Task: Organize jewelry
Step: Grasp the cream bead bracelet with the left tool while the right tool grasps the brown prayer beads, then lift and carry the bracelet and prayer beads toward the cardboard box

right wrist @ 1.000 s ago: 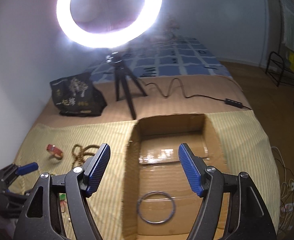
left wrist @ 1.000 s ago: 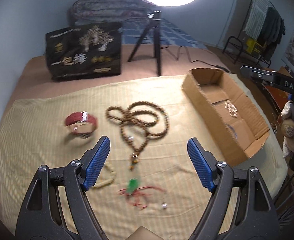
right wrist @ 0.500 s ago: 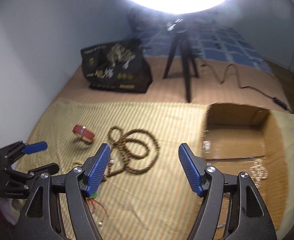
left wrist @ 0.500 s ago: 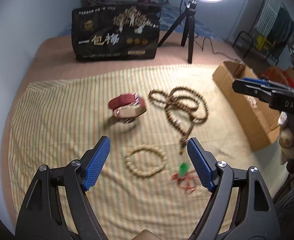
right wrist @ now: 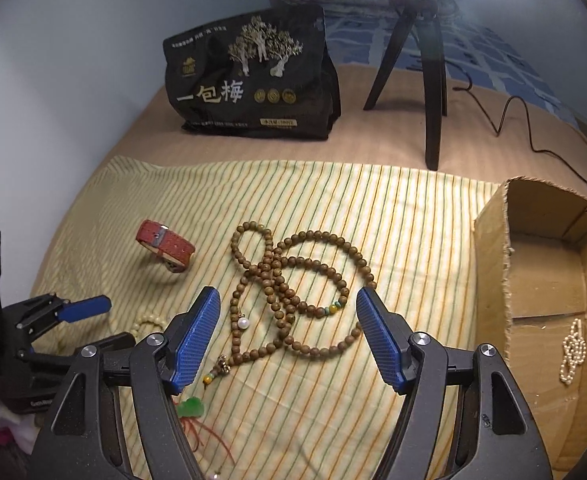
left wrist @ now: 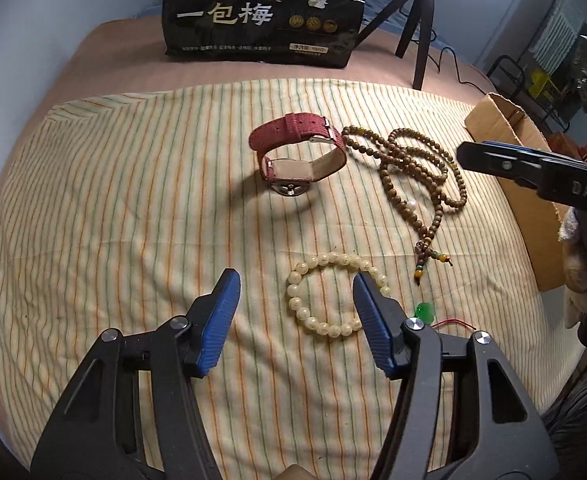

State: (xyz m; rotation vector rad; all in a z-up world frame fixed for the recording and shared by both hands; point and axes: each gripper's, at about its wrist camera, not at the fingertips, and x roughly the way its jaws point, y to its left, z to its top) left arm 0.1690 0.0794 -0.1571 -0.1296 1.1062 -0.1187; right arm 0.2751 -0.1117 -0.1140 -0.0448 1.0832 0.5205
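Between the blue-padded fingers of the left gripper (left wrist: 295, 294) — spread wide, holding nothing — lies part of a cream-coloured round bead bracelet (left wrist: 335, 294) on the yellow striped cloth (left wrist: 133, 208). The right gripper (right wrist: 287, 334), equally wide apart and empty, hangs over a long brown wooden bead necklace (right wrist: 293, 280); its side reads "DAS" in the left view. Beyond lie a red-strapped wristwatch (left wrist: 299, 152), an open cardboard box (right wrist: 549, 280) — and a black bag (left wrist: 265, 12) printed "一包梅".

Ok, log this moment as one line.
left tool: open, over cream bead bracelet | right tool: open, over brown bead necklace | red watch: on cloth | box: holds pearl strand
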